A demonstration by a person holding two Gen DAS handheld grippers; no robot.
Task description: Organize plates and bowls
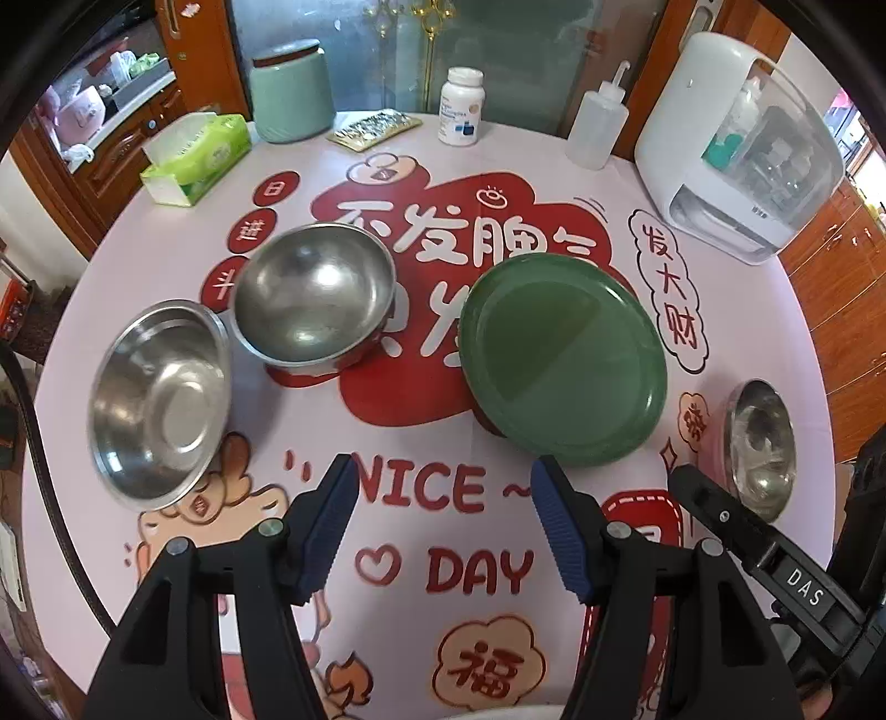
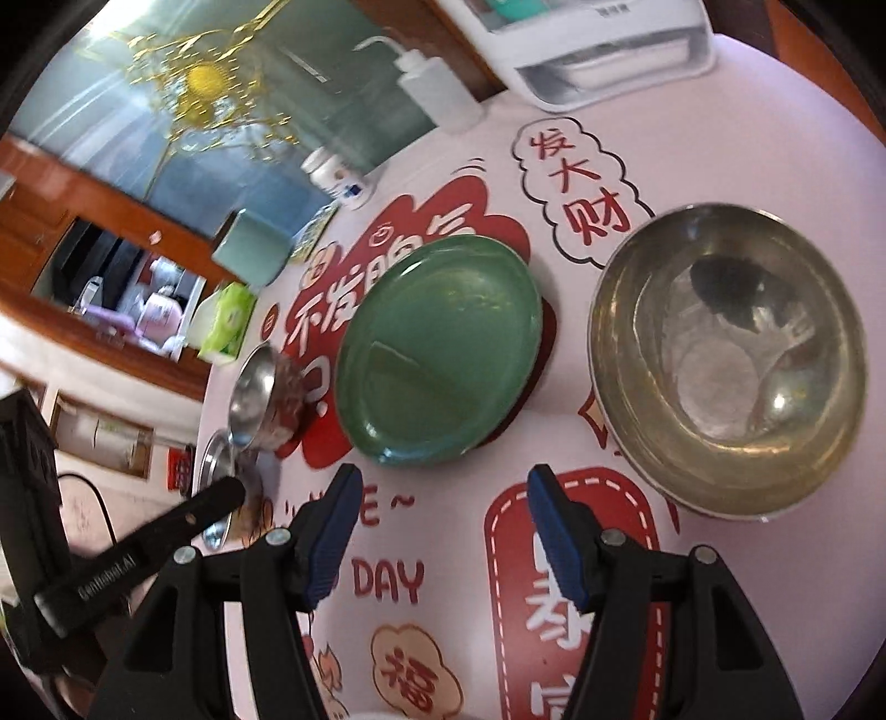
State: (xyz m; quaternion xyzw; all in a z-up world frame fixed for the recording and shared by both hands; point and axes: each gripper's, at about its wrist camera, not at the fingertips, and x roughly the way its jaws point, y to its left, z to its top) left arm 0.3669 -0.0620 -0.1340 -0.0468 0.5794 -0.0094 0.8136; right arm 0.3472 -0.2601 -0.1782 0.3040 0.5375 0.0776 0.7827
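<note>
Left gripper (image 1: 443, 498) is hanging wide open over the printed tablecloth (image 1: 736, 343), nothing between the blue pads (image 1: 326, 526). Green plate (image 1: 565, 360) is sitting center-right, two steel bowls to its left: a deep bowl (image 1: 313, 293) and a shallow bowl (image 1: 158, 404) just beside it. A third steel bowl (image 1: 761, 443) is sitting far right, with the right gripper's finger (image 1: 720, 515) poking in.

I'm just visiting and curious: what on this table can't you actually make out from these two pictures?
- White bottle label: too small to read, left wrist view.
- Under the green plate: a reddish edge peeks out, the plate covers the rest.
- Two steel bowls at left: blurred, partly behind the left gripper, right wrist view.
- White appliance: cut off by the top edge.
</note>
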